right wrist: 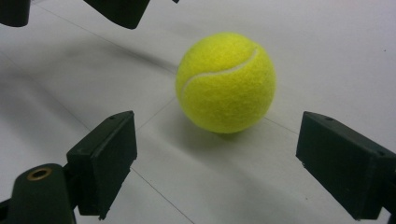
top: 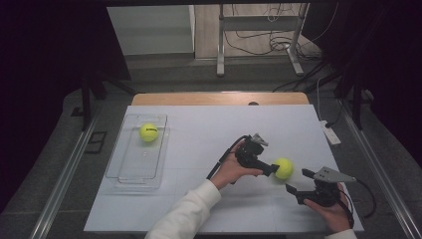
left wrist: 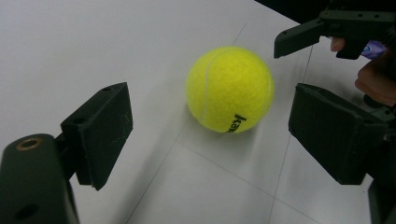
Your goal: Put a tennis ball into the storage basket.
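A yellow tennis ball lies on the white table top, right of centre. My left gripper comes at it from the left, jaws open; in the left gripper view the ball sits just beyond the two pads, untouched. My right gripper stands open at the ball's near right side. In the right gripper view the ball rests ahead of the spread jaws with bare table between them. A second tennis ball lies in a clear plastic tray at the left.
The white sheet covers a wooden table whose far edge shows behind it. A small white device lies by the right edge. Metal frame legs and cables stand on the floor beyond.
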Demonstrator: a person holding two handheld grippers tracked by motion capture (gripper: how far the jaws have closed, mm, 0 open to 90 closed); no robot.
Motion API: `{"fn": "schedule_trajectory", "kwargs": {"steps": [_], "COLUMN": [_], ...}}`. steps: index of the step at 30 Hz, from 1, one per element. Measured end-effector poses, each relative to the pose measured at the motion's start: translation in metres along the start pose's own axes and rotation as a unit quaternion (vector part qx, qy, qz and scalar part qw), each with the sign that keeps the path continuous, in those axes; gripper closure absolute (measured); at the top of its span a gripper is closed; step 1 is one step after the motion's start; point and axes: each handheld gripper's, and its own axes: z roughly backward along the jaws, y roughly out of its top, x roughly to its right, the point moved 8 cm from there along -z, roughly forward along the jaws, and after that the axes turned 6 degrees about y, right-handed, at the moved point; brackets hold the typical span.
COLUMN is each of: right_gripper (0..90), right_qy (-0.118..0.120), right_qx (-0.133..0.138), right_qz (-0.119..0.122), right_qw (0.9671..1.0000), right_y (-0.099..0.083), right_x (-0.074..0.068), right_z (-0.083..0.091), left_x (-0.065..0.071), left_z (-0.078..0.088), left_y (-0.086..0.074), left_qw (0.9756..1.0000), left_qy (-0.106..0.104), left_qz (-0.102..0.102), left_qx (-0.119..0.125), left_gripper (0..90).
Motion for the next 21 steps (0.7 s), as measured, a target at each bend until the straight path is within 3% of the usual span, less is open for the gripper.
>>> {"fn": "schedule_trajectory", "kwargs": {"steps": [21], "right_gripper": [12.9], "right_qy": [0.001], "right_qx": [-0.001], "right_qz": [0.000], "right_qw": [1.0000], "right_y": [0.000], "right_x": [0.000], "right_z": [-0.001], "left_x": [0.001], "left_z": [-0.020], "left_y": [0.005], "left_qw": [0.9997], "left_qy": [-0.014], "left_qz": [0.014], "left_qx": [-0.013], "left_gripper": [11.5]}}
